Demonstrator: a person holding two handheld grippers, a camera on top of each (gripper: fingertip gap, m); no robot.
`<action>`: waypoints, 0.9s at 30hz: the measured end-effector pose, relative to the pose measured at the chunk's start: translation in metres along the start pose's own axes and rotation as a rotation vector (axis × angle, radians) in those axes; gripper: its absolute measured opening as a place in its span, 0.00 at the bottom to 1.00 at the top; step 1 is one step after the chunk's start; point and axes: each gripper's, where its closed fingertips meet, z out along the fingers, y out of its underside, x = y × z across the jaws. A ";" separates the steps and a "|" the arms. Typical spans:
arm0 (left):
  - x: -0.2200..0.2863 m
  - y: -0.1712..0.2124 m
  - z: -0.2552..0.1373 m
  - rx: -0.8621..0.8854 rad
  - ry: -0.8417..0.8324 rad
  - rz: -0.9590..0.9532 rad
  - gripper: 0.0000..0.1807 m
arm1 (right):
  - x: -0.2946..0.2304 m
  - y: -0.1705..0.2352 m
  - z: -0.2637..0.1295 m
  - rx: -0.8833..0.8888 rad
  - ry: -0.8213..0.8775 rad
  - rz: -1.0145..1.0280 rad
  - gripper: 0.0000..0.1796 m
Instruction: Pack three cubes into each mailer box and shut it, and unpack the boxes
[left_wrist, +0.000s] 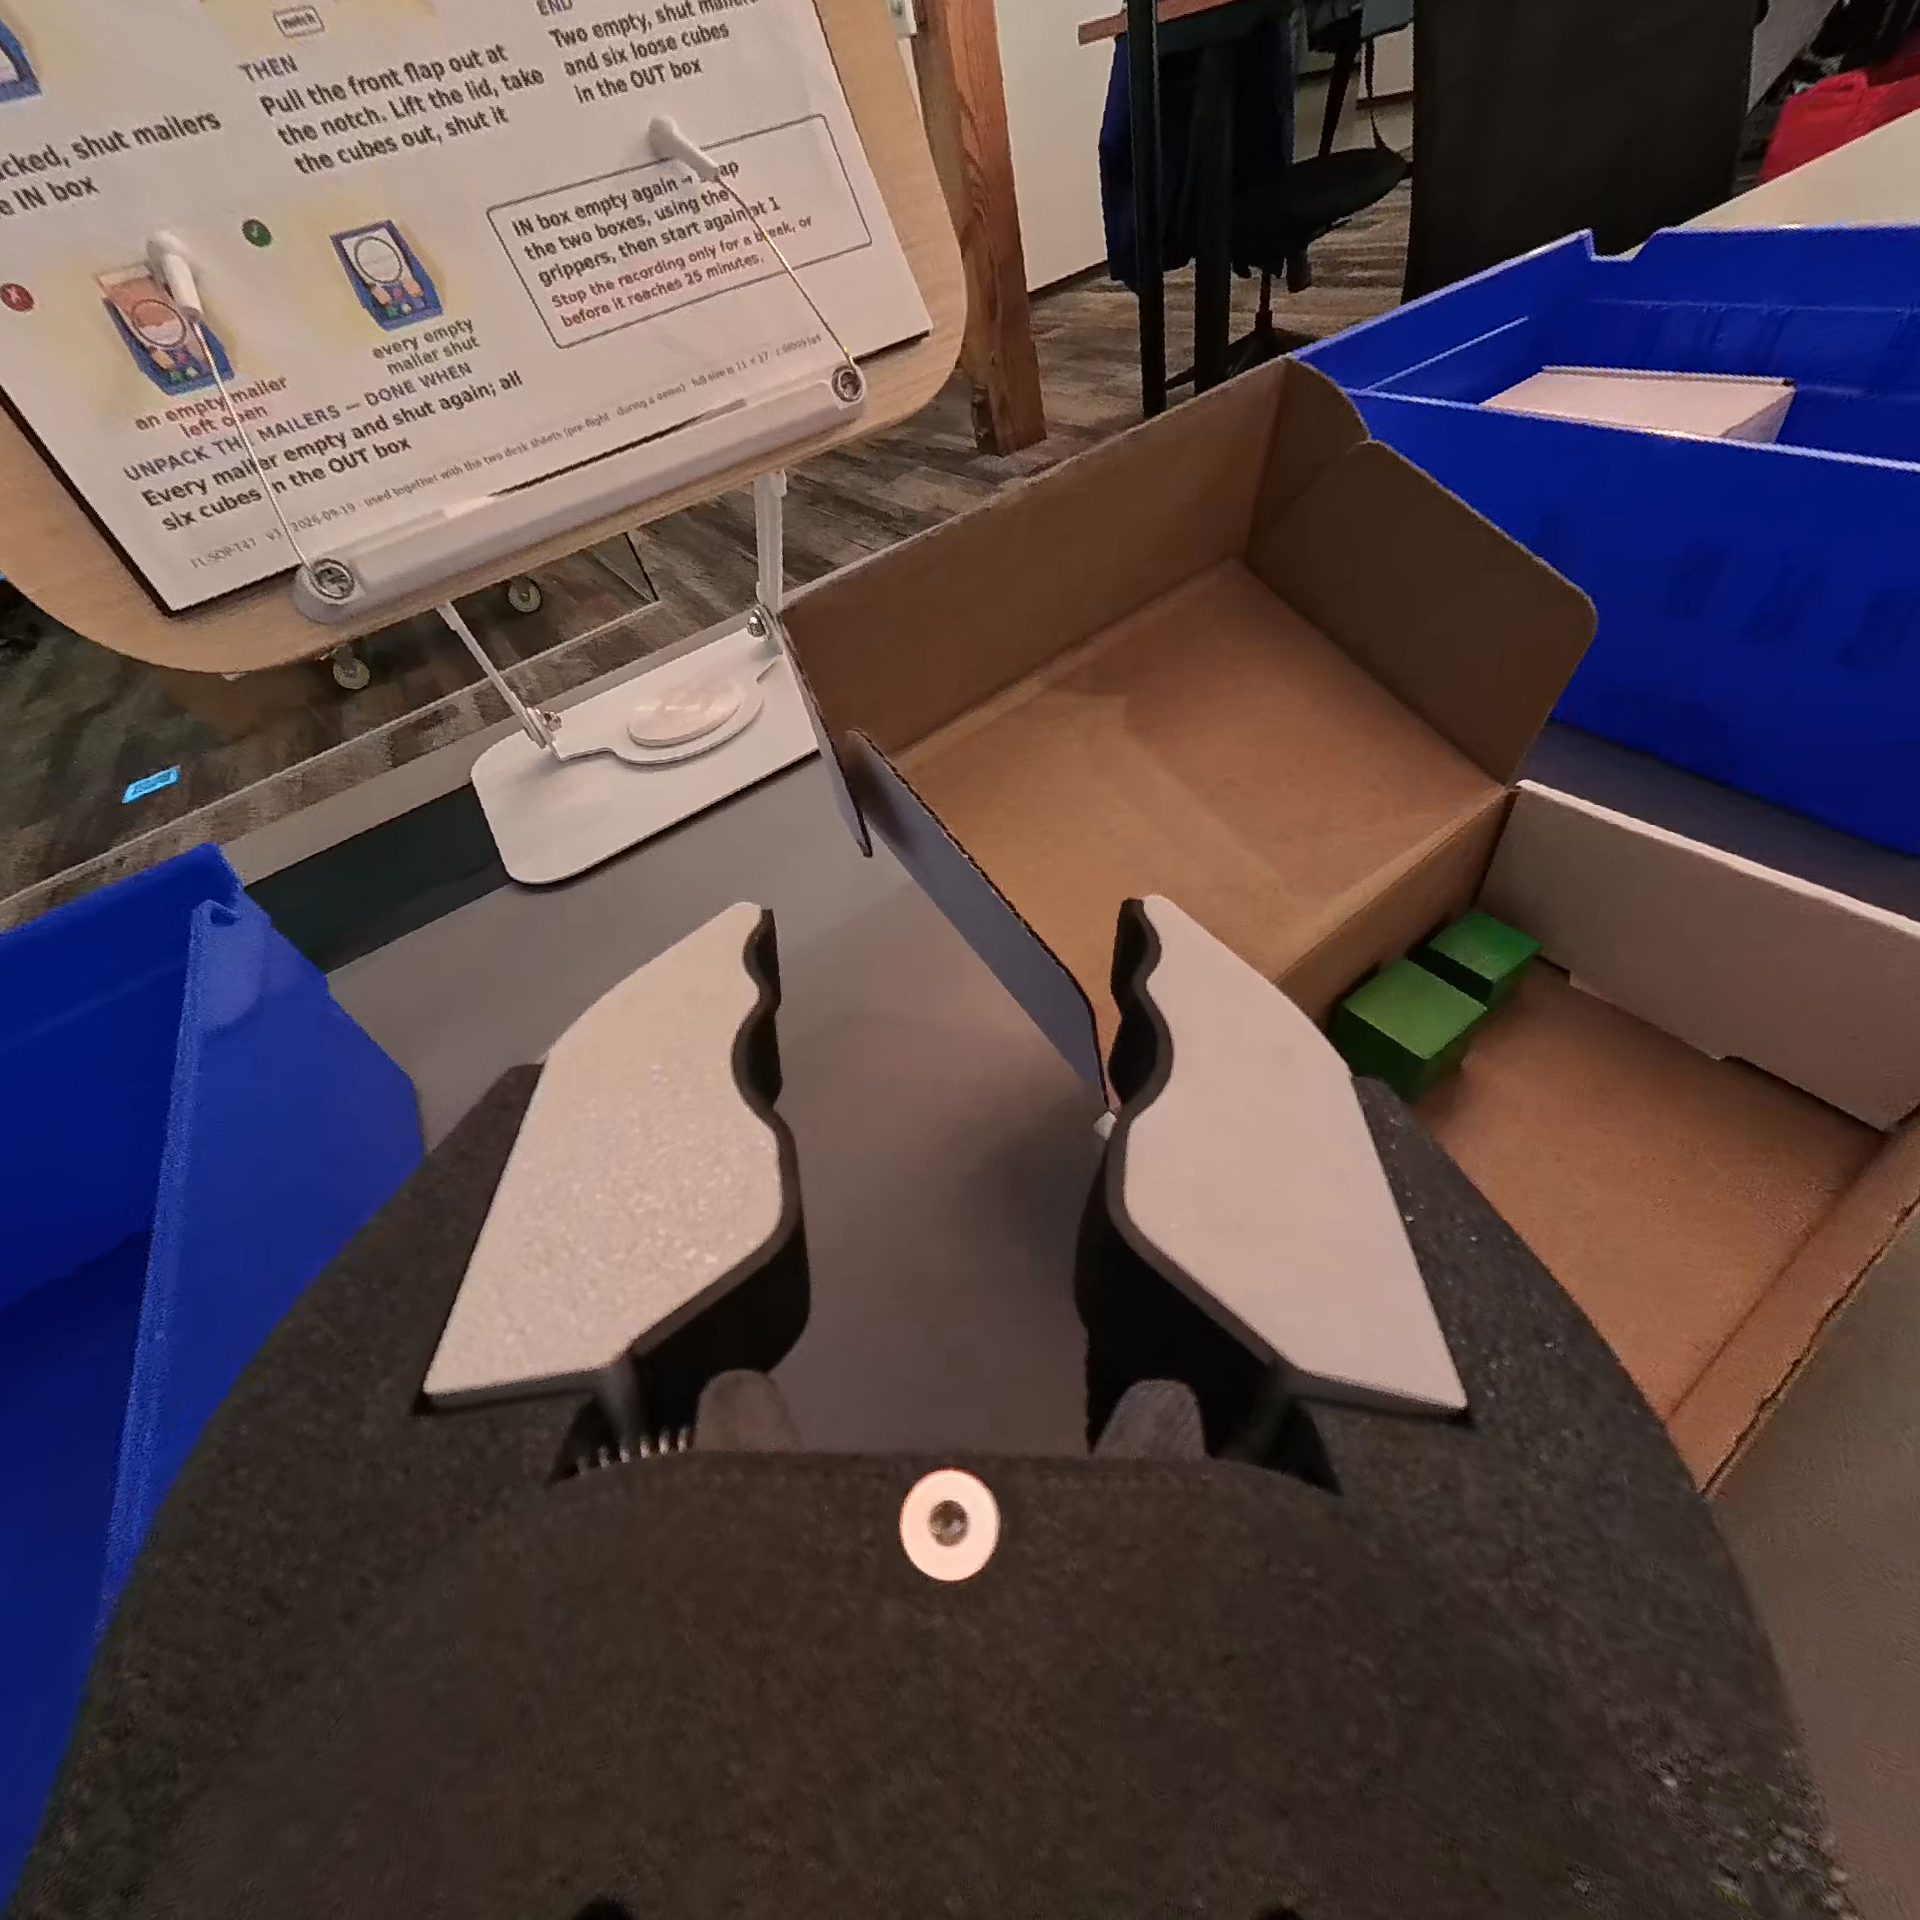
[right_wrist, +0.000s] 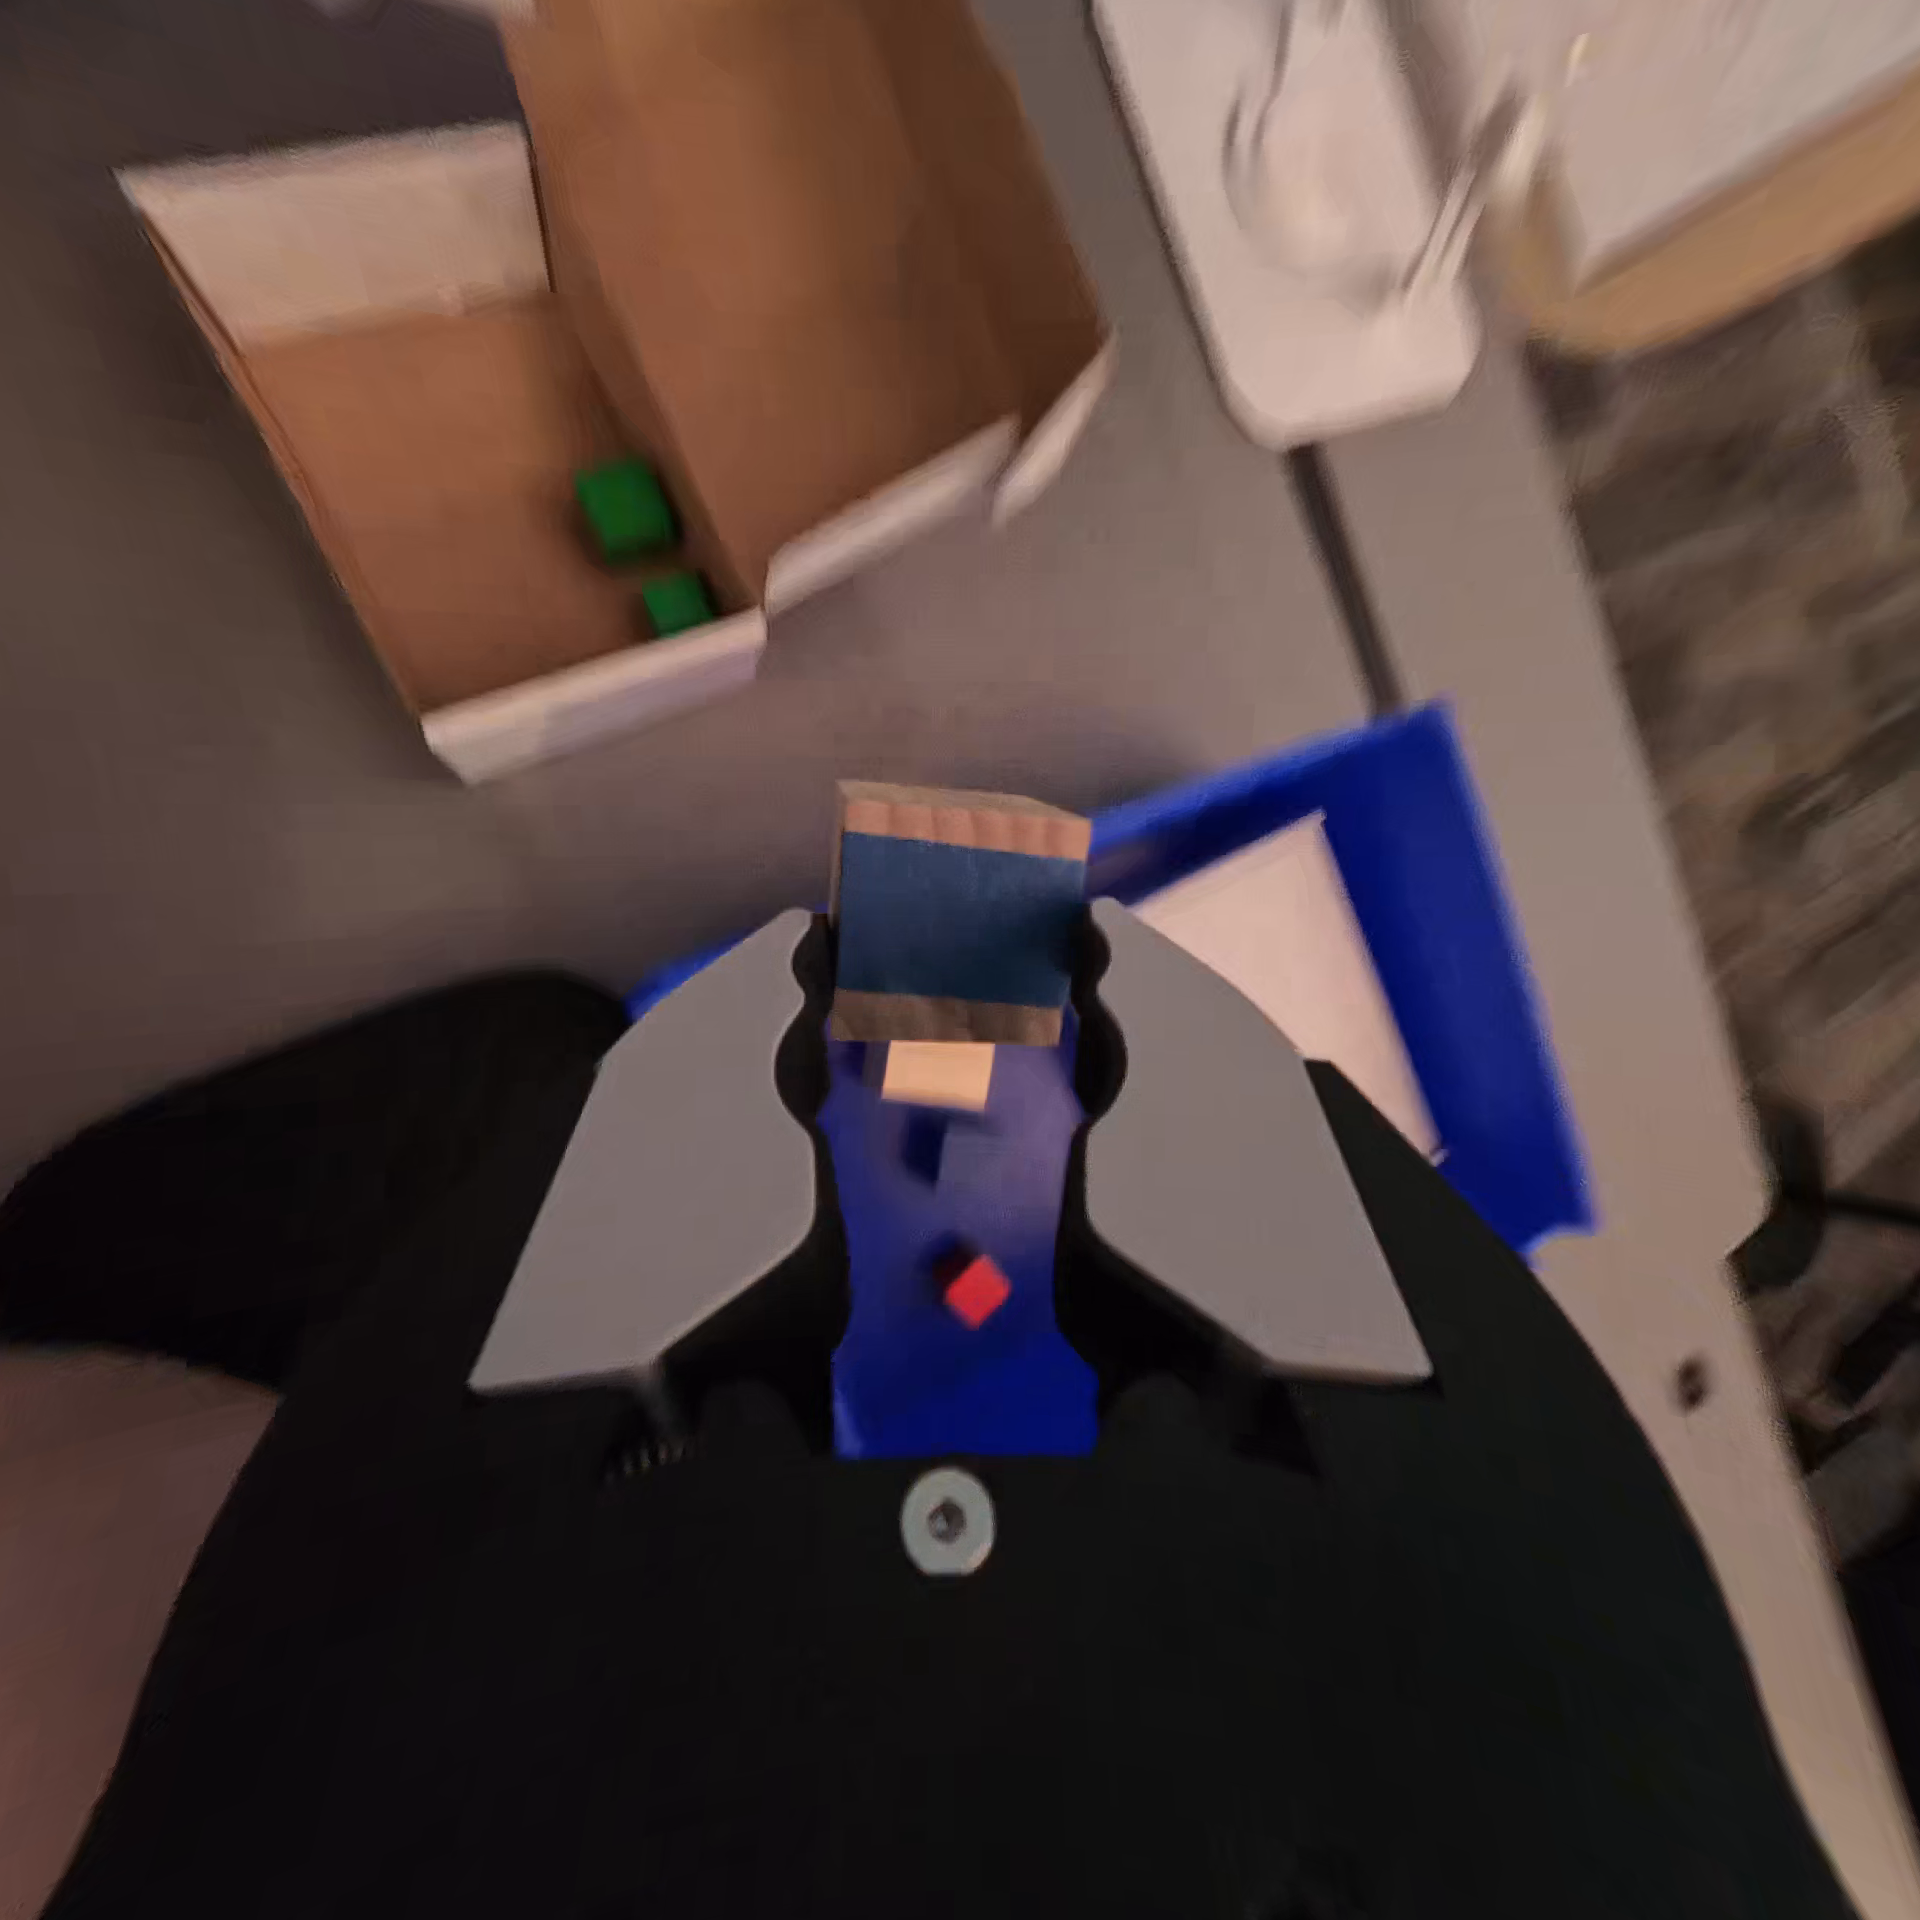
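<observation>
The right gripper (right_wrist: 961, 971) is clamped on a blue cube (right_wrist: 956, 914) above the bin (right_wrist: 1455, 935) — the left gripper (left_wrist: 940, 987) gapes empty beside the open box (left_wrist: 1662, 1195) holding two green cubes (left_wrist: 1439, 992).

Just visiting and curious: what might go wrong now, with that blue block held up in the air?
The right tool grips the blue cube only by its tips, so it could slip out. The mailer box already holds two green cubes beside its raised lid; a careless drop could bump the lid.
</observation>
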 end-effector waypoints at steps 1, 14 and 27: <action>0.000 0.001 0.000 -0.003 0.000 0.002 0.34 | -0.001 0.021 0.004 -0.050 -0.048 0.040 0.25; 0.000 0.005 0.002 -0.019 0.007 -0.007 0.34 | -0.042 0.092 0.059 -0.353 -0.431 0.128 0.26; 0.001 0.005 0.003 -0.018 0.013 -0.008 0.34 | -0.045 0.108 0.081 -0.505 -0.427 0.054 0.26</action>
